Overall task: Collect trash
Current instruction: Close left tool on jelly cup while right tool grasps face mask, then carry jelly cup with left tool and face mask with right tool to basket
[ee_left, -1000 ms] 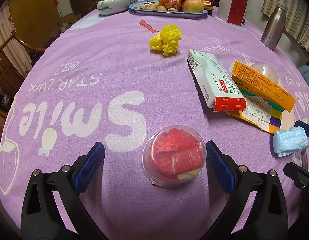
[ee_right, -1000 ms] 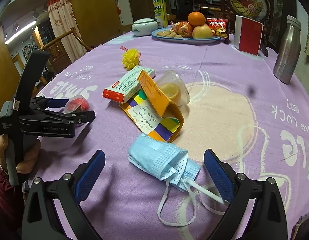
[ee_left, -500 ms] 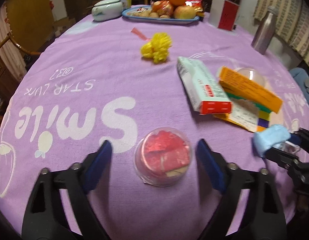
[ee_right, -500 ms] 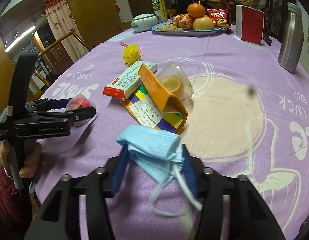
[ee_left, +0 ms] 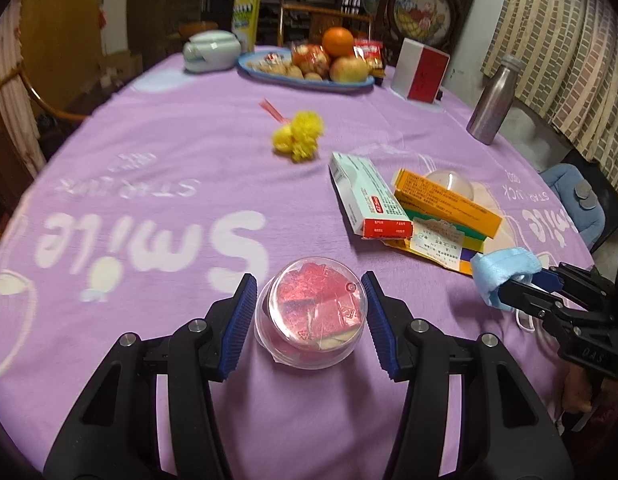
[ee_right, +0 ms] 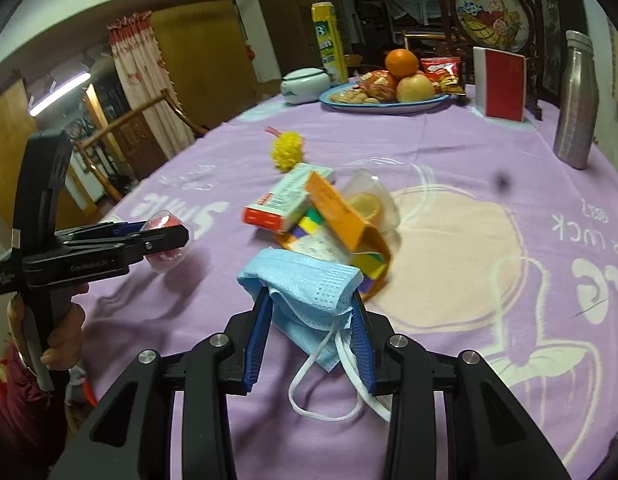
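A clear plastic cup [ee_left: 313, 316] holding red scraps sits between the blue pads of my left gripper [ee_left: 309, 276], whose jaws are closing and press on its sides. In the right wrist view the left gripper [ee_right: 177, 234] holds this cup [ee_right: 165, 256] just above the purple cloth. My right gripper [ee_right: 309, 294] has its jaws closing on a crumpled blue face mask [ee_right: 305, 276], whose white ear loops hang below. The left wrist view shows the right gripper [ee_left: 521, 292] and the mask [ee_left: 503, 266] at the right edge.
A white and red carton [ee_left: 365, 200], an orange box [ee_left: 445, 204] and a clear cup with a lemon slice [ee_right: 369, 204] lie mid-table. A yellow pompom [ee_left: 301, 136], a fruit plate [ee_left: 269, 74], a steel bottle [ee_left: 491, 104] and a red box [ee_left: 423, 70] stand farther back.
Both grippers went from wide open to closed. The left one took hold of the cup and rose a little. The right one gathered the mask off the cloth.
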Demonstrator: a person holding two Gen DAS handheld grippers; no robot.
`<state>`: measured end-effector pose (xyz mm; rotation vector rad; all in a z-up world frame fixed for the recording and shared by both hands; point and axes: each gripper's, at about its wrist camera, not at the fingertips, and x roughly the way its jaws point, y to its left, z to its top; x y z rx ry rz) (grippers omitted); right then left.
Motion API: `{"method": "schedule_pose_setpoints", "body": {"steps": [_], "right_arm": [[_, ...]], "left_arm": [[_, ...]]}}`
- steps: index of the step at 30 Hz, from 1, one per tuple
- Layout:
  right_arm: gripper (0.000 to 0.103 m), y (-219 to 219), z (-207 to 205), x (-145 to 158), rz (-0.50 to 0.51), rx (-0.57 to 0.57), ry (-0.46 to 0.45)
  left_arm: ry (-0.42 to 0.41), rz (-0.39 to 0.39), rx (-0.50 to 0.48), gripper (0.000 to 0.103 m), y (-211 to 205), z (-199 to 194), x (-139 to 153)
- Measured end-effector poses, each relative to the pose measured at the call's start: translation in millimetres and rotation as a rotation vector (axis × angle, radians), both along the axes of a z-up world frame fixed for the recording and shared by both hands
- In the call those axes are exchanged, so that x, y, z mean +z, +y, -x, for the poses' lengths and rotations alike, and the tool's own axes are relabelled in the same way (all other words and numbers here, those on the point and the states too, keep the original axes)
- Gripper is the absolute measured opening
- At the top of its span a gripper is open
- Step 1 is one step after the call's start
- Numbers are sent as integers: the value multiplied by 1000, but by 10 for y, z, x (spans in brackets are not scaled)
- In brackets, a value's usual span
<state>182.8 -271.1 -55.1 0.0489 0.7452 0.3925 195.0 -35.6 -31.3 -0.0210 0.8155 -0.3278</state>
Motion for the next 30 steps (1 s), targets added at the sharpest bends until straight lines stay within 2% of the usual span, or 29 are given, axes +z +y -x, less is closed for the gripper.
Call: {"method": "schedule_pose_setpoints", "body": {"steps": [8, 14, 25, 26, 28, 30], "right_arm": [[38, 284, 207, 220, -32, 73, -48], [38, 779, 357, 333, -44, 189, -61], [38, 1878, 580, 358, -20, 407, -16], [38, 1967, 607, 356, -14, 421, -16], [37, 2187, 601, 337, -17, 434, -8], [37, 2297, 640, 321, -49, 457, 13]], "left_arm": [[-63, 12, 72, 54, 450, 480, 297], [-72, 28, 132, 54, 877, 901, 314], [-16, 127, 305, 54, 2098, 1646, 10], [-20, 143, 316, 53, 2171, 1684, -19], [-83, 233, 381, 52, 2330, 1696, -98], [-70, 274, 374, 52, 2390, 1639, -181]]}}
